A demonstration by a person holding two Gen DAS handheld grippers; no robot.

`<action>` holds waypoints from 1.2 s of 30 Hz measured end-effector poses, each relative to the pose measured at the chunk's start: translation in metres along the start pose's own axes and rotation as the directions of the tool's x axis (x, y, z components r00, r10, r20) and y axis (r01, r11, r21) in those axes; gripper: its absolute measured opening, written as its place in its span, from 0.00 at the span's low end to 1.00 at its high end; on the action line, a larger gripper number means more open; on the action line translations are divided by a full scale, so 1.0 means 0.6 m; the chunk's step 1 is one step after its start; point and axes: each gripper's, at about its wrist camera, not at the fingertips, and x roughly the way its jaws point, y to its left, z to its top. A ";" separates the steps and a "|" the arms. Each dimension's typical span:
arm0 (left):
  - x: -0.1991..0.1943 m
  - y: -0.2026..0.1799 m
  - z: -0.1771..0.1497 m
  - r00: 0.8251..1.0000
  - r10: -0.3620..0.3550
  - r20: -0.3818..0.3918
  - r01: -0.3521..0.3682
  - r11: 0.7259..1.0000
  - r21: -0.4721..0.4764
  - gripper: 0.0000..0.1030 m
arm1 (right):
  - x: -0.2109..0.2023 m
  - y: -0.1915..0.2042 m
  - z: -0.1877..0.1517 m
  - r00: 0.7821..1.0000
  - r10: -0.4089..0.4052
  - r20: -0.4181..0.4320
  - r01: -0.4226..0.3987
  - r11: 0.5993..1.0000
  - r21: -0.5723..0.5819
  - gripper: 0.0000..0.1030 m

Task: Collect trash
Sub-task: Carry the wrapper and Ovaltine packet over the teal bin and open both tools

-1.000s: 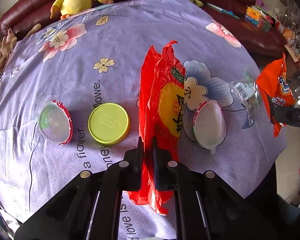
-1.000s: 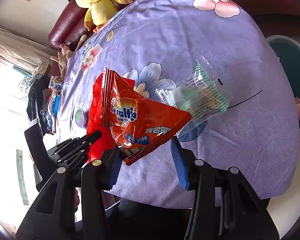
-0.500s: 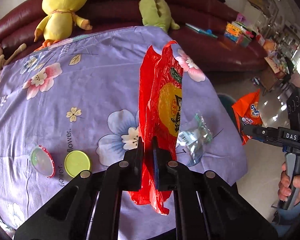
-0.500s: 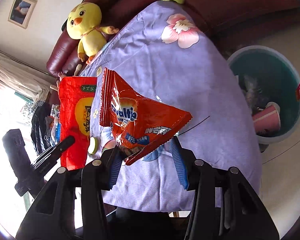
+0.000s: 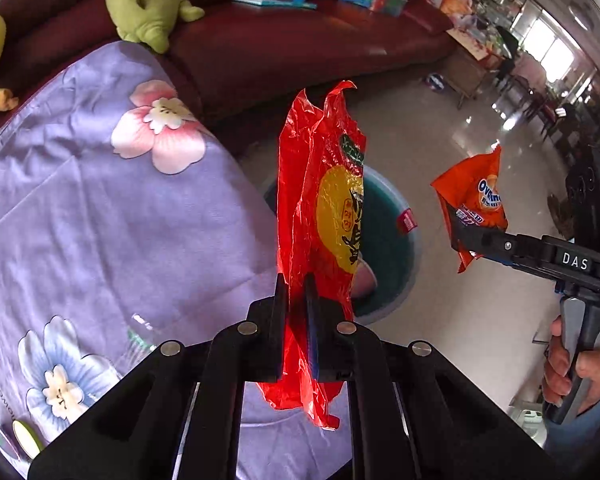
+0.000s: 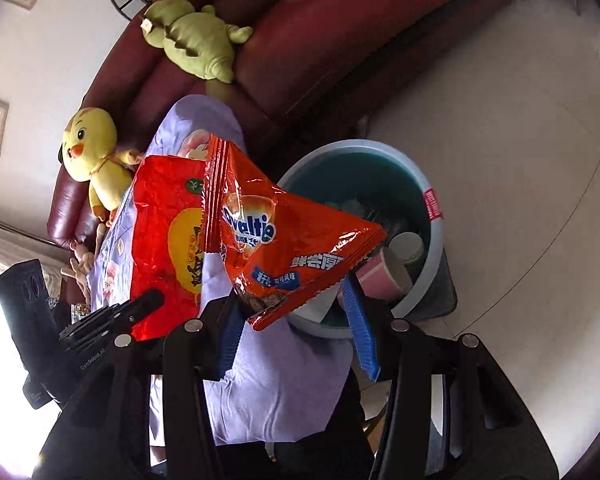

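My left gripper (image 5: 296, 300) is shut on a red plastic wrapper (image 5: 324, 216) with a yellow disc, held upright past the table edge above the teal trash bin (image 5: 400, 252). My right gripper (image 6: 292, 320) holds an orange Ovaltine packet (image 6: 284, 232) between its blue pads, jaws wide around it, in front of the bin (image 6: 432, 184). The packet also shows in the left wrist view (image 5: 476, 204), and the red wrapper in the right wrist view (image 6: 168, 240). The bin holds a pink paper cup (image 6: 384, 272) and other trash.
The table with the purple flowered cloth (image 5: 100, 220) is at left, with a clear wrapper (image 5: 140, 332) and lids (image 5: 24, 436) on it. A dark red sofa (image 5: 300, 40) with a green plush (image 5: 144, 0) and a yellow chick plush (image 6: 92, 152) is behind. Tiled floor is at right.
Both grippers have swung right, off the table, carrying the wrapper and the packet toward and over the bin. The lids and clear wrapper stay on the table.
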 end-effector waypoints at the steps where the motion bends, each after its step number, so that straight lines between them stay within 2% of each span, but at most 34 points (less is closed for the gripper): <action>1: 0.020 -0.013 0.008 1.000 -0.010 -0.021 0.010 1.000 0.009 0.09 | 0.000 -0.011 0.006 1.000 -0.002 0.001 0.002 1.000 0.010 0.45; 6: 0.112 -0.051 0.038 0.994 -0.026 -0.103 0.030 0.999 0.032 0.10 | 0.007 -0.049 0.030 1.000 -0.016 -0.002 0.016 0.999 0.041 0.45; 10: 0.161 -0.064 0.057 0.990 -0.037 -0.139 0.042 0.999 0.034 0.10 | 0.015 -0.069 0.039 1.000 -0.027 -0.014 0.028 0.998 0.052 0.45; 12: 0.178 -0.064 0.065 0.988 -0.043 -0.147 0.047 0.999 0.024 0.21 | 0.022 -0.074 0.040 0.999 -0.031 -0.024 0.032 0.998 0.057 0.45; 14: 0.189 -0.060 0.068 0.990 -0.033 -0.138 0.037 0.999 0.026 0.46 | 0.028 -0.081 0.041 0.999 -0.033 -0.033 0.035 0.997 0.064 0.46; 16: 0.195 -0.058 0.071 0.992 -0.010 -0.127 0.014 1.000 0.028 0.60 | 0.035 -0.087 0.042 0.999 -0.036 -0.041 0.039 0.997 0.073 0.46; 18: 0.194 -0.055 0.072 0.994 0.004 -0.113 -0.001 1.000 0.026 0.62 | 0.041 -0.092 0.043 0.998 -0.042 -0.048 0.046 0.996 0.077 0.46; 27: 0.135 -0.027 0.070 0.999 0.016 -0.032 -0.016 1.000 -0.015 0.86 | 0.076 -0.086 0.051 0.995 -0.061 -0.081 0.066 0.996 0.068 0.48; 31: 0.095 -0.014 0.065 1.000 0.014 0.012 -0.014 0.999 -0.039 0.90 | 0.102 -0.064 0.056 0.992 -0.071 -0.101 0.075 0.996 0.043 0.54; 33: 0.078 -0.006 0.062 1.000 0.010 0.025 -0.008 0.999 -0.053 0.92 | 0.115 -0.055 0.060 0.991 -0.071 -0.115 0.075 0.997 0.032 0.66; 36: 0.070 0.010 0.057 1.000 0.009 0.022 -0.007 0.998 -0.062 0.93 | 0.124 -0.049 0.063 0.990 -0.073 -0.123 0.079 0.996 0.038 0.68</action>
